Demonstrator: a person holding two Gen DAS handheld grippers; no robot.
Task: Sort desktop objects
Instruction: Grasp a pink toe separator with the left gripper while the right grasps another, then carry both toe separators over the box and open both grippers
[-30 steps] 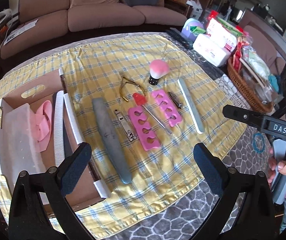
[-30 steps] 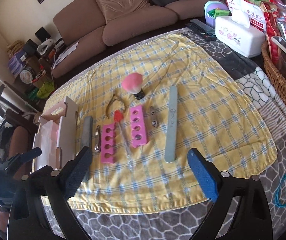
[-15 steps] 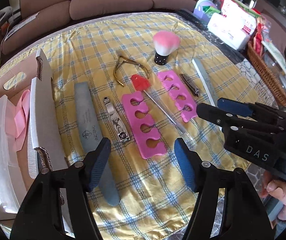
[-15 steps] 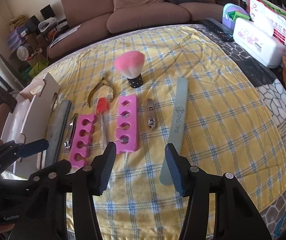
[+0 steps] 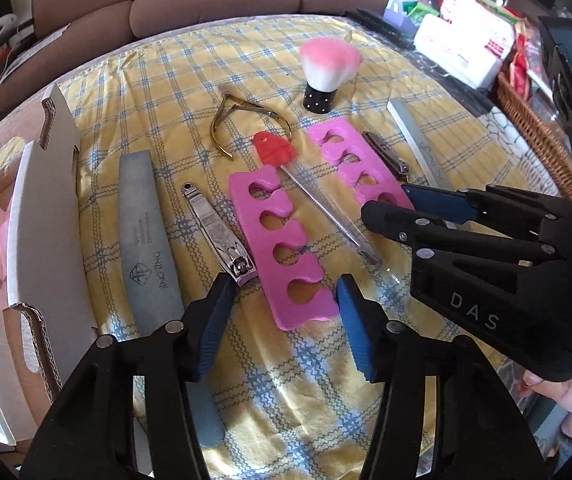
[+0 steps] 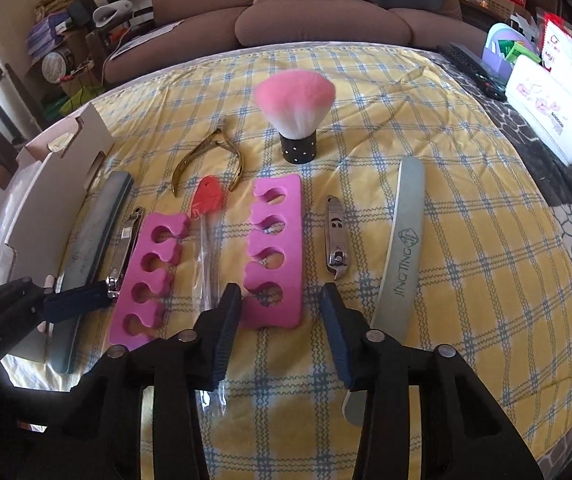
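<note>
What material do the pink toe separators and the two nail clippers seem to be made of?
Toe separators: probably soft foam, with a matte pink surface, thick slab shape and rounded cut-outs. Nail clippers: apparently polished metal, silver with bright mirror-like reflections.

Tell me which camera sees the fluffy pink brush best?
The right wrist view: the pink brush stands upright near the middle, big and unblocked, bristles and dotted black base sharp. The left wrist view shows the same brush whole too, but smaller and farther back.
</note>
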